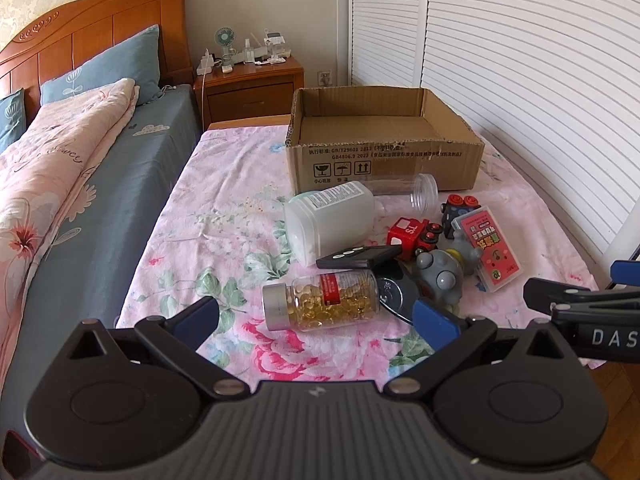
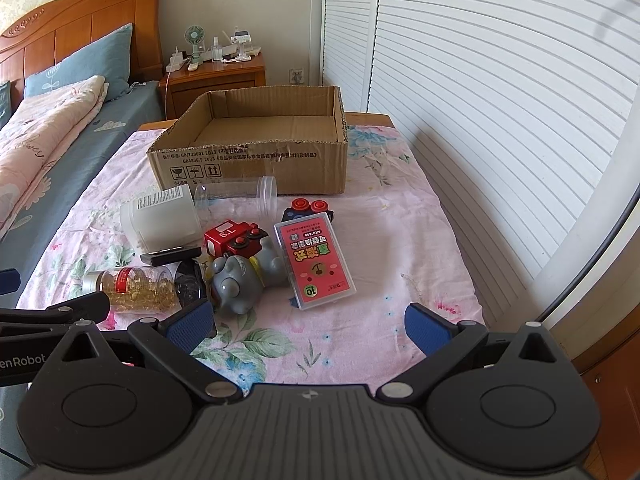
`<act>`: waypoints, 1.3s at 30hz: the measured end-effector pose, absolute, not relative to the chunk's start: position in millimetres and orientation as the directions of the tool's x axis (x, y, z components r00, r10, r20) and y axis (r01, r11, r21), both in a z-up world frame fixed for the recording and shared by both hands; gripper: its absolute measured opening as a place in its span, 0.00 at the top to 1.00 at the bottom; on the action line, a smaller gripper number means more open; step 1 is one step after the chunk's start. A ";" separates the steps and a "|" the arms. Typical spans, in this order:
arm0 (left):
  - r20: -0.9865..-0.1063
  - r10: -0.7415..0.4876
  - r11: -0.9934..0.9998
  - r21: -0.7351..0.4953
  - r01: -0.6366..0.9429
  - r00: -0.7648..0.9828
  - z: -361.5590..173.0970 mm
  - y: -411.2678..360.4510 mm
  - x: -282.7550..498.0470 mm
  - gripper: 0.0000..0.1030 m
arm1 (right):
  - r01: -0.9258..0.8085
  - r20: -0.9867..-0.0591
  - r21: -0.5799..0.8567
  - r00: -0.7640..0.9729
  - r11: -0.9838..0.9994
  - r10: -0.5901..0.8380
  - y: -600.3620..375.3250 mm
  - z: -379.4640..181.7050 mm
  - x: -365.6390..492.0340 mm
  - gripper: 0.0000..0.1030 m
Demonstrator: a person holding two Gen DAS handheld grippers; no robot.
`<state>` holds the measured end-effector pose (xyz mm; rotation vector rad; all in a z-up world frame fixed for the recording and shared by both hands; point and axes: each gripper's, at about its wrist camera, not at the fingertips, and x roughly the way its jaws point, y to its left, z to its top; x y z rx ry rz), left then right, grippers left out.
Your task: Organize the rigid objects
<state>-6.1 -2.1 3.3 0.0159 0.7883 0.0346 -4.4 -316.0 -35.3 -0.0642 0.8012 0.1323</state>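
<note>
An open cardboard box [image 1: 384, 162] [image 2: 248, 168] stands at the far end of a floral-covered table. In front of it lie a white jar [image 1: 330, 220] [image 2: 164, 220], a clear tube [image 1: 404, 189] [image 2: 236, 196], a capsule bottle [image 1: 320, 302] [image 2: 132, 290], a black device [image 1: 358, 258] [image 2: 170, 256], a red toy train [image 1: 412, 236] [image 2: 234, 238], a grey toy [image 1: 442, 270] [image 2: 240, 280] and a red card box [image 1: 490, 248] [image 2: 316, 260]. My left gripper [image 1: 316, 322] is open, just short of the capsule bottle. My right gripper [image 2: 308, 326] is open, just short of the card box.
A bed [image 1: 80, 184] with a pink quilt runs along the left. A wooden nightstand [image 1: 252, 80] with small items stands behind the table. White louvred doors [image 1: 520, 80] line the right side. The table's near edge lies just below both grippers.
</note>
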 end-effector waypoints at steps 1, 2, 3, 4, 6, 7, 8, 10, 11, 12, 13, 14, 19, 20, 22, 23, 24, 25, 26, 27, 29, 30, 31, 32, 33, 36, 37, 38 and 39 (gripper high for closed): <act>-0.709 0.036 0.999 0.026 -0.025 0.705 3.5 -2.1 -5.9 0.01 | -0.142 -0.719 -0.007 0.689 0.990 0.094 -316.1 -35.0 -4.4 0.00; -0.709 0.036 0.999 0.025 -0.026 0.704 3.6 -2.0 -6.0 0.01 | -0.142 -0.718 -0.008 0.689 0.990 0.093 -316.1 -35.0 -4.4 0.00; -0.710 0.036 0.999 0.025 -0.027 0.703 3.8 -2.1 -5.7 0.01 | -0.142 -0.718 -0.009 0.690 0.990 0.092 -316.5 -34.3 -4.6 0.00; -0.710 0.036 0.999 0.024 -0.027 0.704 4.0 -1.9 -5.5 0.01 | -0.141 -0.717 -0.010 0.691 0.990 0.091 -316.7 -33.8 -4.6 0.00; -0.710 0.036 0.999 0.023 -0.028 0.703 4.2 -2.1 -5.2 0.01 | -0.141 -0.716 -0.012 0.693 0.990 0.090 -316.4 -33.9 -4.7 0.00; -0.710 0.036 0.999 0.024 -0.027 0.703 4.2 -2.1 -5.3 0.01 | -0.141 -0.715 -0.013 0.693 0.990 0.089 -316.5 -33.8 -4.7 0.00; -0.710 0.036 0.999 0.024 -0.027 0.704 4.3 -2.2 -5.4 0.01 | -0.140 -0.715 -0.013 0.693 0.990 0.089 -316.6 -33.9 -4.5 0.00; -0.709 0.036 0.999 0.024 -0.027 0.704 4.2 -2.0 -5.3 0.01 | -0.141 -0.715 -0.013 0.694 0.990 0.089 -316.5 -34.3 -4.6 0.00; -0.709 0.036 0.999 0.024 -0.027 0.704 4.0 -2.3 -5.2 0.01 | -0.140 -0.715 -0.013 0.694 0.990 0.089 -316.7 -34.4 -4.6 0.00; -0.709 0.036 0.999 0.023 -0.027 0.704 4.0 -2.4 -5.2 0.01 | -0.140 -0.715 -0.013 0.694 0.990 0.089 -316.7 -34.4 -4.7 0.00; -0.709 0.035 0.999 0.024 -0.026 0.705 4.0 -2.5 -5.2 0.01 | -0.140 -0.715 -0.013 0.694 0.990 0.089 -316.7 -34.3 -4.8 0.00; -0.709 0.035 0.999 0.023 -0.026 0.705 3.9 -3.1 -4.3 0.01 | -0.140 -0.714 -0.013 0.694 0.990 0.088 -317.0 -34.0 -4.7 0.00; -0.707 0.034 0.999 0.024 -0.024 0.706 3.6 -4.8 -3.0 0.01 | -0.140 -0.715 -0.014 0.694 0.990 0.088 -317.1 -34.0 -4.9 0.00; -0.705 0.035 0.999 0.025 -0.024 0.708 3.6 -5.4 -2.9 0.01 | -0.139 -0.715 -0.013 0.694 0.990 0.088 -317.3 -34.0 -4.6 0.00; -0.703 0.035 0.999 0.027 -0.022 0.711 3.4 -5.3 -2.8 0.01 | -0.139 -0.714 -0.014 0.694 0.990 0.088 -317.6 -34.4 -4.1 0.00; -0.702 0.035 0.999 0.027 -0.022 0.712 3.4 -5.1 -2.8 0.01 | -0.139 -0.714 -0.014 0.695 0.990 0.088 -317.5 -34.3 -4.1 0.00; -0.701 0.034 0.999 0.027 -0.021 0.713 3.5 -4.9 -2.5 0.01 | -0.138 -0.713 -0.013 0.695 0.990 0.087 -317.4 -34.3 -3.9 0.00; -0.699 0.032 0.999 0.026 -0.020 0.714 3.6 -4.4 -2.5 0.01 | -0.138 -0.713 -0.013 0.696 0.990 0.087 -317.7 -34.1 -3.7 0.00; -0.699 0.030 1.000 0.025 -0.017 0.715 3.3 -4.1 -2.0 0.01 | -0.138 -0.713 -0.013 0.696 0.990 0.088 -317.9 -34.0 -3.0 0.00; -0.698 0.028 1.000 0.024 -0.015 0.716 3.2 -3.8 -1.7 0.01 | -0.138 -0.712 -0.014 0.697 0.990 0.087 -317.8 -33.9 -3.0 0.00; -0.693 0.022 1.000 0.024 -0.008 0.720 3.3 -3.3 -1.1 0.01 | -0.139 -0.710 -0.015 0.699 0.990 0.087 -318.0 -33.7 -2.9 0.00; -0.690 0.020 1.000 0.025 -0.003 0.724 3.0 -3.3 -0.5 0.01 | -0.139 -0.709 -0.017 0.700 0.990 0.086 -318.4 -33.5 -2.4 0.00; -0.687 0.019 1.000 0.027 -0.001 0.727 2.7 -3.7 0.1 0.01 | -0.140 -0.707 -0.018 0.702 0.990 0.087 -317.9 -33.6 -1.7 0.00; -0.684 0.020 1.000 0.028 -0.001 0.729 2.3 -4.1 0.7 0.01 | -0.142 -0.706 -0.015 0.702 0.990 0.090 -317.6 -33.6 -1.2 0.00; -0.682 0.021 1.000 0.030 -0.001 0.731 2.1 -4.7 1.4 0.01 | -0.143 -0.706 -0.011 0.702 0.990 0.094 -317.2 -33.7 -0.9 0.00; -0.675 0.009 1.000 0.026 0.011 0.737 0.4 -4.0 4.5 0.01 | -0.149 -0.702 -0.001 0.704 0.989 0.106 -317.0 -34.7 0.1 0.00; -0.672 0.000 1.000 0.020 0.018 0.741 -0.4 -2.9 5.3 0.01 | -0.152 -0.699 0.002 0.706 0.988 0.110 -317.0 -35.2 0.7 0.00; -0.668 -0.012 0.999 0.014 0.029 0.744 -1.3 -1.6 6.2 0.01 | -0.158 -0.695 0.005 0.710 0.987 0.117 -316.8 -35.5 0.4 0.00; -0.668 -0.027 0.999 0.010 0.046 0.744 -2.4 -0.2 8.0 0.01 | -0.168 -0.689 0.007 0.713 0.986 0.127 -316.7 -35.8 0.6 0.00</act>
